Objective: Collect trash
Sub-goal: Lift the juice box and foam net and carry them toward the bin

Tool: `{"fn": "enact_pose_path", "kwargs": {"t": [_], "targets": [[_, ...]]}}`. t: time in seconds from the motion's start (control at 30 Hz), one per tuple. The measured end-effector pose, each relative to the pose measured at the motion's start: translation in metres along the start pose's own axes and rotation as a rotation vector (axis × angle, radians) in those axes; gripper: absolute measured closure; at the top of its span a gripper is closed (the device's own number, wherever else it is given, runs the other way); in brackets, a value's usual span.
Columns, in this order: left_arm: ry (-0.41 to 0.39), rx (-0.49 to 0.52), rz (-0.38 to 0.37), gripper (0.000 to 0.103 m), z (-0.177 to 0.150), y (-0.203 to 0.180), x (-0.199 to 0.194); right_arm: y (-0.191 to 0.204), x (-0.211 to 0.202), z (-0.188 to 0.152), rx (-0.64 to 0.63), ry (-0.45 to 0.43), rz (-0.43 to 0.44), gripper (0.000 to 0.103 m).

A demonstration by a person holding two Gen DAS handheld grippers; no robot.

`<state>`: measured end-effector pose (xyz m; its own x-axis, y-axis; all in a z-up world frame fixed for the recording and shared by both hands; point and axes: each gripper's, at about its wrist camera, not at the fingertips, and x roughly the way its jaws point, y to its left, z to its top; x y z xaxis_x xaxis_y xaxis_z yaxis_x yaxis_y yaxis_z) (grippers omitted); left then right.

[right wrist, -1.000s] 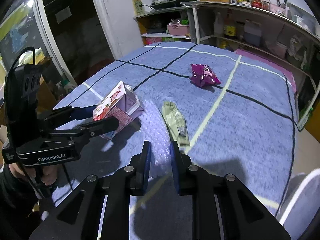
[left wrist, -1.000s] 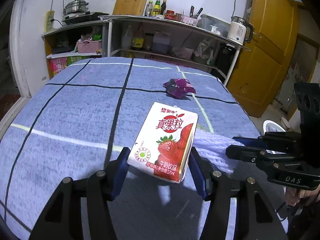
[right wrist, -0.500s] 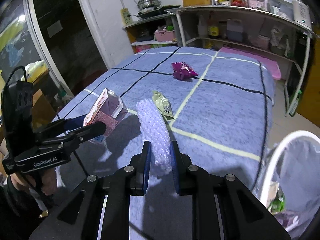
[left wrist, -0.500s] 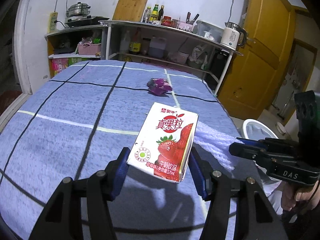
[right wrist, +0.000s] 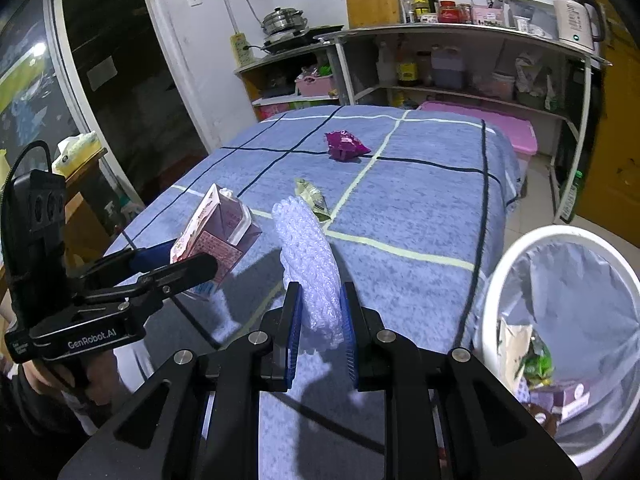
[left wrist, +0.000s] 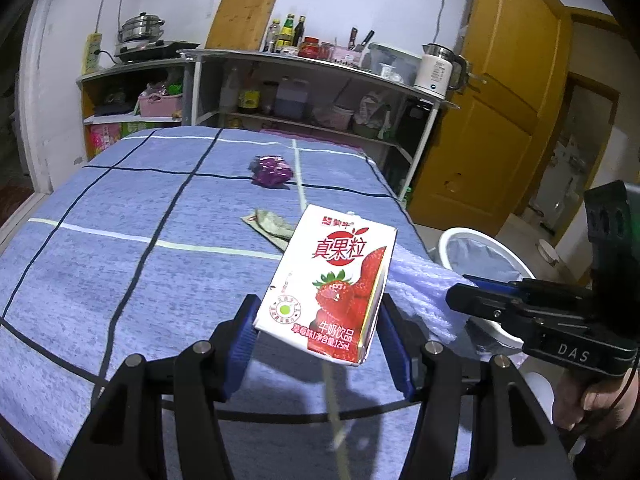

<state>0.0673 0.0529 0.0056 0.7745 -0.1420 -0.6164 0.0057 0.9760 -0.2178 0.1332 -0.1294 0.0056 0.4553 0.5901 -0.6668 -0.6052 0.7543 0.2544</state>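
A: Two pieces of trash are up off the worktop [left wrist: 100, 264], one in each pair of tongs. What has the left tongs [left wrist: 320, 346] got?

B: A strawberry milk carton [left wrist: 332, 288], pinched between the blue pads by its lower sides and tilted, held above the near edge of the blue checked cloth.

A: And the right tongs [right wrist: 320, 334]?

B: Closed tight on a white foam net sleeve [right wrist: 310, 264], which stands up out of the pads. In the left view it pokes out to the right of the carton, just beside it.

A: Anything lying on the cloth?

B: A purple crumpled wrapper [right wrist: 346, 146] at the far middle, next to a pale line, and a flat greenish packet [right wrist: 312, 198] nearer, between the wrapper and the sleeve.

A: Where is the bin?

B: A white bin [right wrist: 500, 280] with a pale liner stands on the floor off the right near corner, with wrappers inside it.
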Motion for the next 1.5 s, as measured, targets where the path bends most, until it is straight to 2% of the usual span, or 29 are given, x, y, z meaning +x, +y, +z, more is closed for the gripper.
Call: {"fn": "enact_pose_path", "kwargs": {"t": [0.63, 1.5], "targets": [[0.008, 0.054, -0.053, 0.043, 0.001, -0.040, 0.003, -0.036, -0.038, -0.024, 0.095, -0.049, -0.067, 0.083], [0.078, 0.189, -0.179, 0.043, 0.010, -0.128, 0.044, -0.109, -0.087, -0.053, 0.258, -0.108, -0.170, 0.083]]}}
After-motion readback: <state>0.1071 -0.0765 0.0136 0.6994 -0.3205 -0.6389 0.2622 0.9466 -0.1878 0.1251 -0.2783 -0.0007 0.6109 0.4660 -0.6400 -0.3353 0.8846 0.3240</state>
